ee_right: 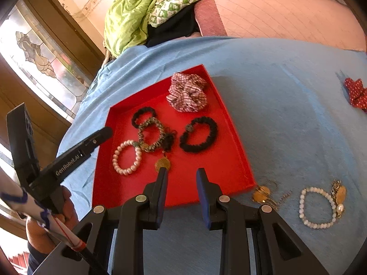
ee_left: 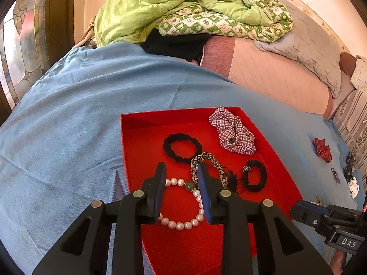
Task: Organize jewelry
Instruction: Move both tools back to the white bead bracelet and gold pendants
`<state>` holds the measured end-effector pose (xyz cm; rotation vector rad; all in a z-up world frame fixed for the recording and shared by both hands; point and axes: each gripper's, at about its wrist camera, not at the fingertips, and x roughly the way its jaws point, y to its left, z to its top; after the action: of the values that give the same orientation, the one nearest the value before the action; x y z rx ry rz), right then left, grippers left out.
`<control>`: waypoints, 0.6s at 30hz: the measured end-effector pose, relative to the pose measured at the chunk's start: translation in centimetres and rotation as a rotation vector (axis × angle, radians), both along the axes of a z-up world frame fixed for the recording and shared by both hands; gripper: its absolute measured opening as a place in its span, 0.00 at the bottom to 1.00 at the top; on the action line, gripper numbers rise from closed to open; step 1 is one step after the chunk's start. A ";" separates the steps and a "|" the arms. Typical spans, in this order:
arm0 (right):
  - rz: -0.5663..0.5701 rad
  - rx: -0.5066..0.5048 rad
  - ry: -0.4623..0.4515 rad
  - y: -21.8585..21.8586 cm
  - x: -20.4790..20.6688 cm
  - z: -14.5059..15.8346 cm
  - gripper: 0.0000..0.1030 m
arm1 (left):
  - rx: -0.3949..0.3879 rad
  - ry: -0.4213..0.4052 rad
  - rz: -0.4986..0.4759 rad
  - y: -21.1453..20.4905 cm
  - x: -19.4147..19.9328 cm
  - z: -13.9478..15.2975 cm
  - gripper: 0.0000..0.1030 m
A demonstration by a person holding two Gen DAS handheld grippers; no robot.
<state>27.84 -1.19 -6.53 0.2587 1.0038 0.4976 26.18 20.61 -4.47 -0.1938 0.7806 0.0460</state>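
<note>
A red tray (ee_left: 179,111) lies on a blue cloth (ee_left: 68,126). It holds a pearl bracelet (ee_left: 181,224), a black scrunchie (ee_left: 182,147), a leopard-print scrunchie (ee_left: 208,158), a smaller black one (ee_left: 255,175) and a checked scrunchie (ee_left: 231,130). My left gripper (ee_left: 181,167) is open just above the pearl bracelet, and its pads do not touch the beads. My right gripper (ee_right: 181,171) is open and empty over the tray's near edge (ee_right: 206,178), beside a gold pendant (ee_right: 162,163). Right of the tray, on the cloth, lie another pearl bracelet (ee_right: 317,208) and a gold earring (ee_right: 261,193).
A red dotted bow (ee_right: 356,94) and several small clips (ee_left: 351,178) lie on the cloth at the far right. A green quilt (ee_left: 172,6) and a pillow (ee_left: 309,45) are heaped on the bed behind. A stained-glass window (ee_right: 41,64) is on the left.
</note>
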 end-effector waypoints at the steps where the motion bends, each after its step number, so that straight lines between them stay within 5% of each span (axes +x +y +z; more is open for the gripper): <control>1: -0.002 -0.001 0.002 -0.3 -0.1 -0.1 0.27 | 0.002 0.000 -0.001 -0.1 0.0 0.0 0.26; 18: -0.099 0.027 0.024 -6.1 -0.5 -1.0 0.27 | 0.047 0.002 -0.023 -2.1 0.6 -0.1 0.30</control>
<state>27.34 -7.31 -7.52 0.3375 1.0036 0.4184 26.74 18.54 -4.58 -0.1398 0.7833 0.0427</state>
